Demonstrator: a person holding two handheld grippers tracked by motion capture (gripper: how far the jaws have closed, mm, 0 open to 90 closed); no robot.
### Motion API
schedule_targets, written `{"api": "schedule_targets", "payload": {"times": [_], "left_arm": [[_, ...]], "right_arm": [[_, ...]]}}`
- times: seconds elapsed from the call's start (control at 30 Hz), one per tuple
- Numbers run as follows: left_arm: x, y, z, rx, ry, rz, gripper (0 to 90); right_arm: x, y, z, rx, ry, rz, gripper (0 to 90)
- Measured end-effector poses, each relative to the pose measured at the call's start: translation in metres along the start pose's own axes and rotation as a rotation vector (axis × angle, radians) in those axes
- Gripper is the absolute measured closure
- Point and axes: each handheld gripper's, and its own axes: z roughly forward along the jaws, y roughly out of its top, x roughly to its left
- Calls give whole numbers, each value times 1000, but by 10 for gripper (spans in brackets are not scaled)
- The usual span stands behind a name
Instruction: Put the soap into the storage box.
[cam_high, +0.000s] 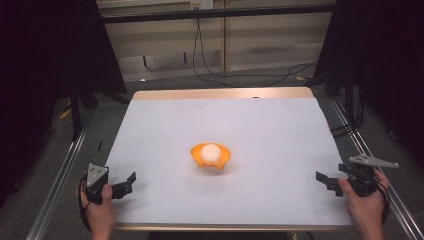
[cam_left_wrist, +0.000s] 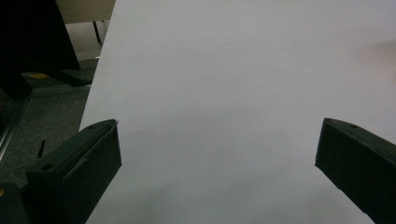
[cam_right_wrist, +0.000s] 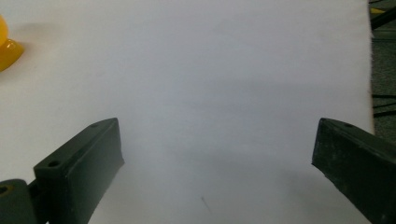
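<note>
At mid-table, the orange bowl (cam_high: 211, 158) sits upright, mouth up, cradling a white ball (cam_high: 211, 152); both grippers' jaws gape wide.

Through the right gripper view I saw my right gripper (cam_right_wrist: 217, 158) with its two black jaws wide apart and nothing between them. Under them lay the white table (cam_right_wrist: 224, 70). A bit of the orange bowl (cam_right_wrist: 6, 45) peeked in at the top left corner.
</note>
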Motion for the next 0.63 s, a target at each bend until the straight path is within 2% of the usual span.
{"api": "schedule_targets", "payload": {"times": [0.3,0.47,0.63], "left_arm": [[0,0,0,0,1,5,0],[-1,0,0,1,8,6,0],[0,0,0,0,2,3,0]], "right_arm": [[-20,-19,-20,-55,-16,51,21],[-22,-27,-26,-100,-13,57,23],[-21,-25,-25,-99,-14,58,28]]}}
